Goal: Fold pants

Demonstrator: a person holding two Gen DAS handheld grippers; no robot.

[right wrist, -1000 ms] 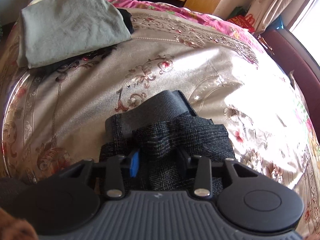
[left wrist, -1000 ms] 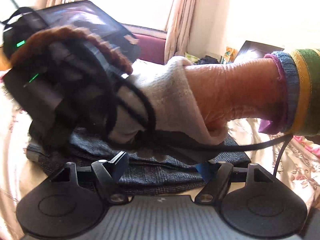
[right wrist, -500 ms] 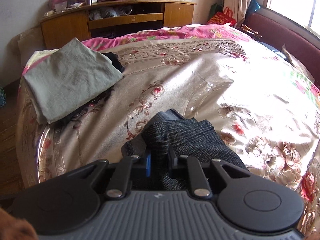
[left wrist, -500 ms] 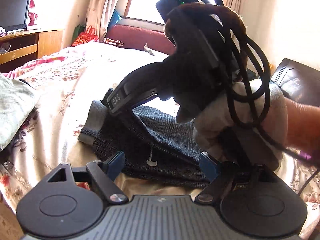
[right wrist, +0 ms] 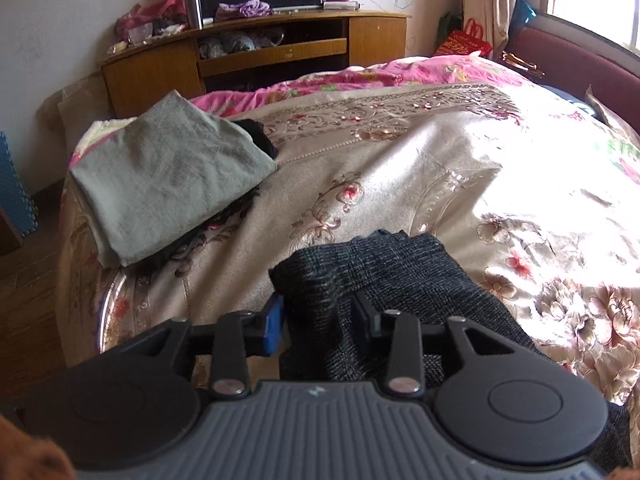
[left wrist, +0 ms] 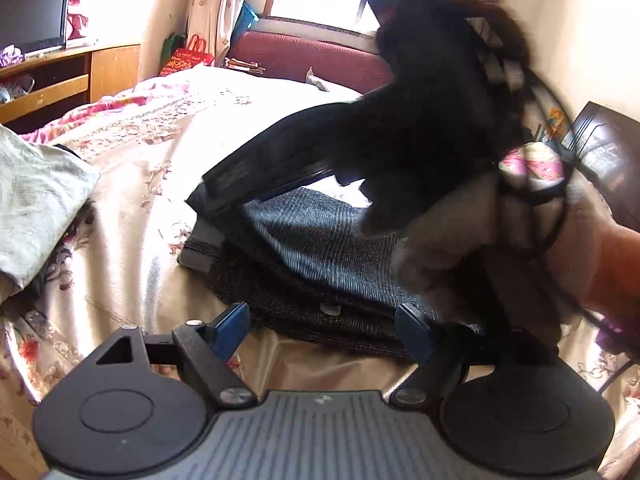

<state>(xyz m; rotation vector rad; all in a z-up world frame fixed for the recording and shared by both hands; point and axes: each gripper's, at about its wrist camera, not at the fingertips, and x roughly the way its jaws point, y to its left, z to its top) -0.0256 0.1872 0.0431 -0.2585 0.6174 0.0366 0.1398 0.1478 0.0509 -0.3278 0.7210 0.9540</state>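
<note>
The dark grey checked pants point(left wrist: 304, 248) lie folded in a compact stack on the gold flowered bedspread point(left wrist: 132, 216). My left gripper point(left wrist: 320, 314) hovers at the stack's near edge, open wide, with nothing between its blue pads. Over the pants in the left wrist view, a gloved hand point(left wrist: 460, 240) holds the other gripper's black body point(left wrist: 360, 148), which is blurred. In the right wrist view a raised fold of the pants point(right wrist: 400, 280) sits between the fingers of my right gripper point(right wrist: 318, 316). Its jaws are opening, and the left blue pad point(right wrist: 274, 322) stands just clear of the cloth.
A folded grey-green garment point(right wrist: 160, 176) lies on a dark one at the bed's far left corner. Behind it stand a wooden cabinet point(right wrist: 256, 52) with a TV, and a maroon padded bench point(left wrist: 320, 60) under the window. A black cable point(left wrist: 552, 196) loops round the gloved hand.
My right gripper's jaws went from a tight pinch on the pants fold to a wider gap, and its view tilted up. The left view swung left, so the gloved hand now sits at the right.
</note>
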